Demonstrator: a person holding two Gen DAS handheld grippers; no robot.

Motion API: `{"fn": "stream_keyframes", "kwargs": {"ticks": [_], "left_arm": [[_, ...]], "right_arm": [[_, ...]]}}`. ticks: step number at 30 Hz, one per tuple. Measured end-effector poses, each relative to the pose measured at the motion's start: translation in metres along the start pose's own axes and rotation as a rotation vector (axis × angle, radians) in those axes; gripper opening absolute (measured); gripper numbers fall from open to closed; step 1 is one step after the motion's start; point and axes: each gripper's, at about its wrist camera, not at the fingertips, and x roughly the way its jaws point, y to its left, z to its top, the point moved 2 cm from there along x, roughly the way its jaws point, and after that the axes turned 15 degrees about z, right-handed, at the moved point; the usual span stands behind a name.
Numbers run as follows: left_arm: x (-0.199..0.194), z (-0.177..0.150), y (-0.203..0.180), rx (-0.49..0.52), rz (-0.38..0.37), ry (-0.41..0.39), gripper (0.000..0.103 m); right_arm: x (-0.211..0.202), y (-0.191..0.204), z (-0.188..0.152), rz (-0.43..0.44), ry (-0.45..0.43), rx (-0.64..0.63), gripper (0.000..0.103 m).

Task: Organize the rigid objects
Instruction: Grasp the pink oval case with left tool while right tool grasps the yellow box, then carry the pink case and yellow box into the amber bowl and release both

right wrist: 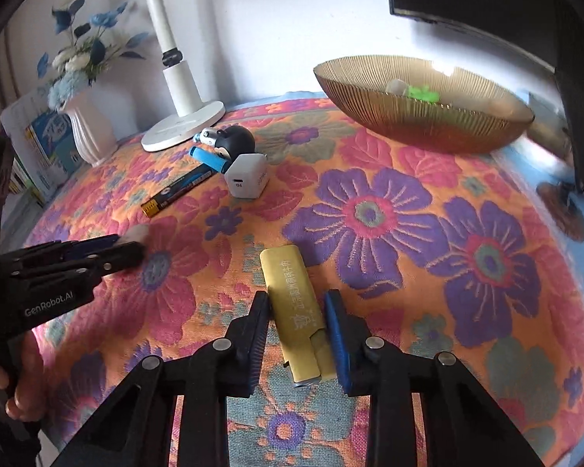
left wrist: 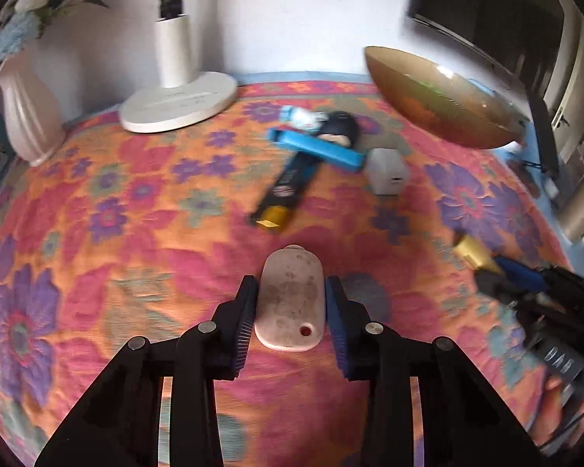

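Left gripper (left wrist: 290, 311) closed on pale oval case (left wrist: 291, 299); right gripper (right wrist: 296, 329) clamped on yellow lighter (right wrist: 294, 303), both on floral bench (right wrist: 370, 210). Advise lifting level toward amber bowl (right wrist: 424, 116)

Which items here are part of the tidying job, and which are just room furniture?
Job items: white case in the left gripper; yellow lighter in the right gripper; white charger; blue tube; black-and-gold stick; amber bowl.

Just standing about: lamp base; flower vase.
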Motion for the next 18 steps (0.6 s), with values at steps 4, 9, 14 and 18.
{"fn": "stream_keyframes", "kwargs": {"ticks": [4, 9, 14, 18], "left_arm": [[0.003, -0.005, 0.015, -0.051, -0.084, 0.002, 0.032], [-0.001, -0.005, 0.007, -0.008, -0.019, -0.022, 0.032], [-0.009, -0.004, 0.005, 0.004, -0.015, -0.058, 0.032], [-0.025, 0.005, 0.017, -0.051, -0.04, -0.114, 0.032]], "right_arm": [[0.005, 0.008, 0.004, 0.001, 0.042, -0.026, 0.041], [0.013, 0.032, -0.002, -0.085, 0.047, -0.128, 0.024], [0.004, 0.048, 0.002, -0.001, 0.021, -0.135, 0.022], [-0.018, 0.05, 0.017, 0.003, -0.051, -0.14, 0.018]]}}
